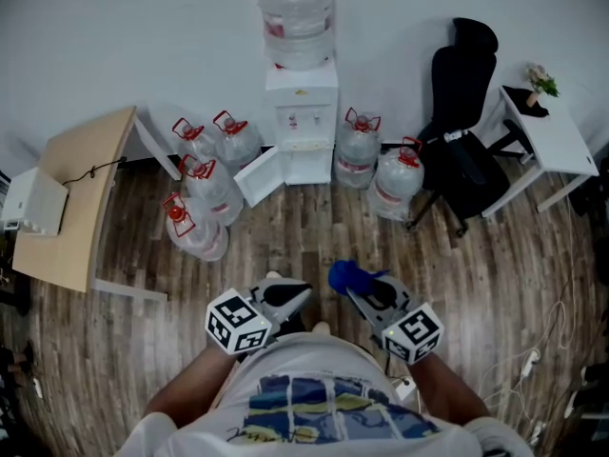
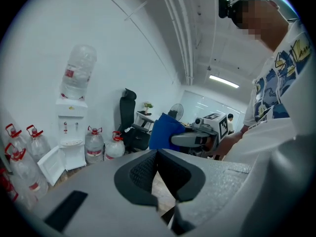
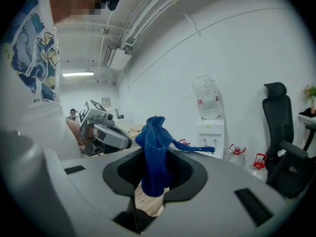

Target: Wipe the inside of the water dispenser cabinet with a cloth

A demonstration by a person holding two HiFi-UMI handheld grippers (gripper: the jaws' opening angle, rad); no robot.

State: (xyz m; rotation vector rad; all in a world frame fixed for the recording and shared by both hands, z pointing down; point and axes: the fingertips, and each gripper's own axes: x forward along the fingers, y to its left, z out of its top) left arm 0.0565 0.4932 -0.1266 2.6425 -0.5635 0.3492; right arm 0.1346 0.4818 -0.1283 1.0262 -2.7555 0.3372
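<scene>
A white water dispenser (image 1: 303,120) stands against the far wall, a big bottle on top, and its lower cabinet door (image 1: 259,176) hangs open to the left. The dispenser (image 2: 70,127) also shows in the left gripper view, and again in the right gripper view (image 3: 210,128). My right gripper (image 1: 354,287) is shut on a blue cloth (image 1: 347,276), bunched between its jaws (image 3: 154,152). My left gripper (image 1: 290,296) is shut with nothing in it; its jaws meet (image 2: 157,168). Both are held close to my body, well short of the cabinet.
Several full water bottles (image 1: 202,190) crowd the floor left of the dispenser, two more (image 1: 381,165) to its right. A black office chair (image 1: 461,122) and white side table (image 1: 547,131) stand right. A wooden desk (image 1: 71,198) sits left. Wood floor lies between me and the dispenser.
</scene>
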